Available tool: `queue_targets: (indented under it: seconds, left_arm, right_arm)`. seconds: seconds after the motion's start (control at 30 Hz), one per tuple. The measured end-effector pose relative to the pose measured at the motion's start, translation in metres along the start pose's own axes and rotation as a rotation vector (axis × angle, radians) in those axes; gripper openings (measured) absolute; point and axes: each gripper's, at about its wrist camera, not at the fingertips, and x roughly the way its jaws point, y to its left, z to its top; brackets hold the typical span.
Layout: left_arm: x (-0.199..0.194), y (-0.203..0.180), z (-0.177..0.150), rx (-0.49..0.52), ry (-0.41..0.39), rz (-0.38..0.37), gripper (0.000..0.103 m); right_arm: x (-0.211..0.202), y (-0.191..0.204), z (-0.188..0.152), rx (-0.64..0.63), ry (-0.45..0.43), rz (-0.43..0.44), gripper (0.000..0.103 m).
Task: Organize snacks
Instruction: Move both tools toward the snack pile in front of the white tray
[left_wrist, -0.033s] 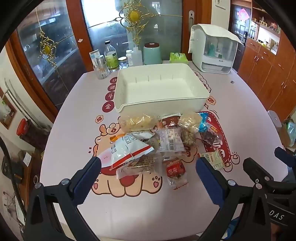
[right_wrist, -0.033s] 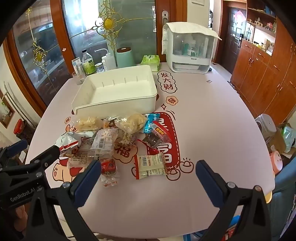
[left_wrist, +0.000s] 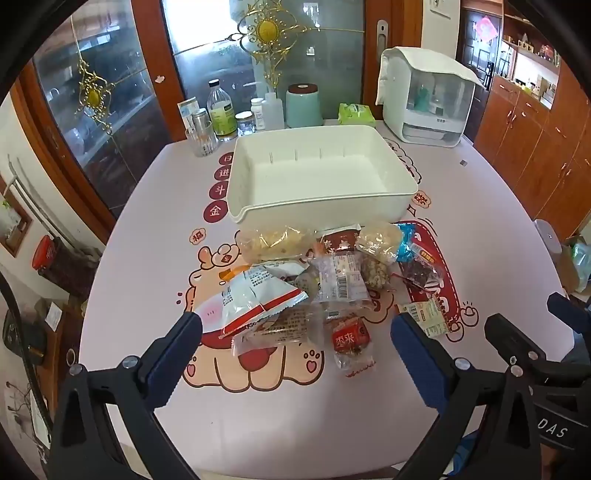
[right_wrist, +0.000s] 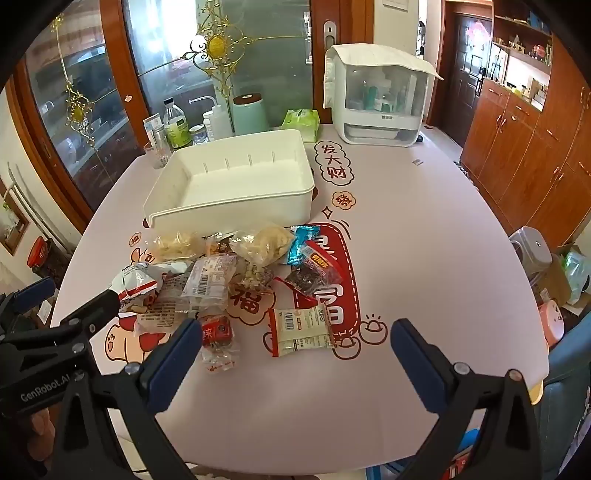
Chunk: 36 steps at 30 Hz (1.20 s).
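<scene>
A heap of snack packets lies on the pink tablecloth in front of a white bin (left_wrist: 317, 210) (right_wrist: 236, 216) with nothing in it. Among them are a white-and-red bag (left_wrist: 255, 299), a small red packet (left_wrist: 351, 338) (right_wrist: 218, 330), a clear barcoded pack (left_wrist: 340, 280), a yellow crisp bag (left_wrist: 273, 242) and a white-green packet (right_wrist: 301, 328) (left_wrist: 428, 314). My left gripper (left_wrist: 295, 325) hovers open over the near side of the heap, holding nothing. My right gripper (right_wrist: 295, 328) is open above the white-green packet, not touching it. Each gripper's fingers (left_wrist: 524, 339) (right_wrist: 92, 306) show in the other's view.
Behind the bin stand bottles and jars (left_wrist: 221, 110), a teal canister (left_wrist: 304, 105), a green tissue pack (left_wrist: 356, 113) and a white countertop appliance (left_wrist: 428, 99). A glass door is at the back, wooden cabinets (right_wrist: 524, 147) on the right. The table's near edge curves just below the grippers.
</scene>
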Motion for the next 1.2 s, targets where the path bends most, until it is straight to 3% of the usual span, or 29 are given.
queue_targets:
  seconds: [0.13, 0.87, 1.2]
  left_arm:
    - [-0.001, 0.009, 0.003, -0.014, 0.038, -0.017, 0.101]
    - [-0.004, 0.012, 0.014, 0.026, -0.037, 0.020, 0.098]
    - [0.002, 0.018, 0.010, 0.031, -0.008, 0.032, 0.097]
  right_arm:
    - [-0.001, -0.003, 0.000, 0.011, 0.006, 0.010, 0.102]
    - [-0.004, 0.016, 0.014, -0.004, -0.019, -0.010, 0.102]
    - [0.002, 0.023, 0.012, -0.001, 0.015, 0.000, 0.100]
